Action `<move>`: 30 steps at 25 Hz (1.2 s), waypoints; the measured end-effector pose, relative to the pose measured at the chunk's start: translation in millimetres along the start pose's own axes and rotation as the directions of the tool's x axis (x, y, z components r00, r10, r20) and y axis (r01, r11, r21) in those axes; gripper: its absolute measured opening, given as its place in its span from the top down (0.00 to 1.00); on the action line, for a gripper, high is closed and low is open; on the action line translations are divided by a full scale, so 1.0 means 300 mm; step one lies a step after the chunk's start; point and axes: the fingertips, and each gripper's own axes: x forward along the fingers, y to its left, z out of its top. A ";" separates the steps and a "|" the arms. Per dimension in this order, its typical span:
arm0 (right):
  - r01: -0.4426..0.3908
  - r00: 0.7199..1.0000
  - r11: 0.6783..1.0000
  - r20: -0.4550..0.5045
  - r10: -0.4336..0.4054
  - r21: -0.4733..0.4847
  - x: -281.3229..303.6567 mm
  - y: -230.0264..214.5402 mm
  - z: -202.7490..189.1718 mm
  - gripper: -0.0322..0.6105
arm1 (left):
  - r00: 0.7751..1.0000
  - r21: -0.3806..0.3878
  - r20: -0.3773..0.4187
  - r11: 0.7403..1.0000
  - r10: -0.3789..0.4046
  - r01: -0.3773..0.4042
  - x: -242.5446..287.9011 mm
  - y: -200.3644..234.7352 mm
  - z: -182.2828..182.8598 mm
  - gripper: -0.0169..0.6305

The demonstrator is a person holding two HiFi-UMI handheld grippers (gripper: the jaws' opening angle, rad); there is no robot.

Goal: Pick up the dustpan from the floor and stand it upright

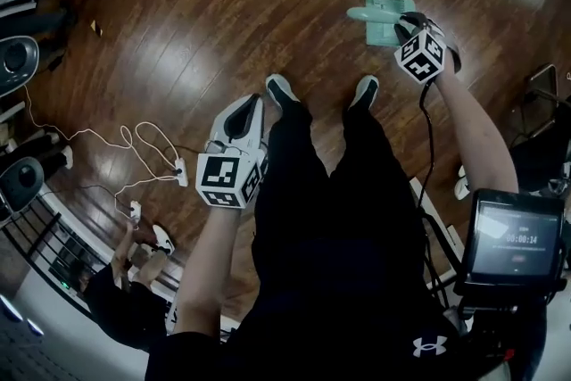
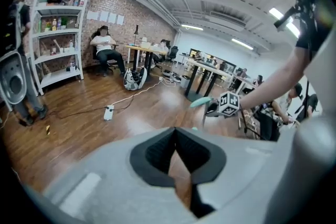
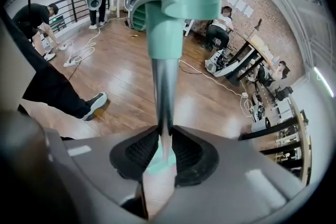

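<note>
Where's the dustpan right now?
In the head view, upper right: the dustpan is ahead of the right shoe, its handle clamped in the right gripper.

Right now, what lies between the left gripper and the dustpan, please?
In the head view, a shoe and wood floor lie between the left gripper and dustpan.

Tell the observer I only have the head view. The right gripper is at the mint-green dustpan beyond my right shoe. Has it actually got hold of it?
Observer: Yes. The right gripper view shows the right gripper clamped on the silver metal shaft of the mint-green plastic dustpan.
Operator: Where along the shaft?
Observer: At the end away from the mint plastic handle grip. The shaft runs from the pads out to that grip.
Operator: And the left gripper?
Observer: The left gripper view shows the left gripper with its jaws together and nothing between them.
</note>
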 end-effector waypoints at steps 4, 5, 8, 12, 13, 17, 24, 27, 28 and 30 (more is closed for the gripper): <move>0.003 1.000 0.999 0.030 -0.004 0.049 -0.022 -0.057 -0.120 0.82 | 1.000 0.015 0.010 1.000 -0.003 0.002 0.079 -0.134 0.019 0.97; 0.005 0.999 0.998 0.036 -0.007 0.061 -0.026 -0.070 -0.145 0.82 | 1.000 0.020 0.009 1.000 -0.007 0.007 0.101 -0.165 0.021 0.97; 0.013 0.998 0.996 0.061 -0.019 0.092 -0.034 -0.092 -0.216 0.82 | 1.000 0.041 -0.002 0.999 -0.027 0.027 0.153 -0.258 0.011 0.97; 0.024 0.996 0.990 0.085 -0.036 0.136 -0.034 -0.139 -0.301 0.82 | 0.999 0.055 -0.022 0.998 -0.027 0.028 0.220 -0.346 -0.004 0.97; 0.024 0.996 0.989 0.086 -0.037 0.145 -0.038 -0.145 -0.323 0.82 | 0.999 0.058 -0.027 0.998 -0.028 0.030 0.228 -0.367 -0.007 0.97; 0.030 0.996 0.982 0.077 -0.045 0.186 -0.048 -0.163 -0.424 0.82 | 0.996 0.097 -0.061 0.993 -0.058 0.064 0.239 -0.459 -0.032 0.97; 0.081 0.995 0.958 0.032 -0.094 0.273 -0.046 -0.237 -0.592 0.80 | 0.993 0.119 -0.093 0.989 -0.079 0.090 0.224 -0.547 -0.076 0.97; 0.102 0.993 0.950 0.027 -0.115 0.296 -0.047 -0.276 -0.632 0.80 | 0.991 0.125 -0.099 0.987 -0.088 0.100 0.227 -0.561 -0.074 0.97; 0.109 0.992 0.946 0.025 -0.122 0.306 -0.046 -0.290 -0.640 0.80 | 0.991 0.127 -0.103 0.987 -0.090 0.102 0.233 -0.559 -0.072 0.97; 0.119 0.991 0.936 0.016 -0.132 0.331 -0.043 -0.311 -0.650 0.79 | 0.989 0.130 -0.113 0.986 -0.092 0.106 0.241 -0.547 -0.073 0.97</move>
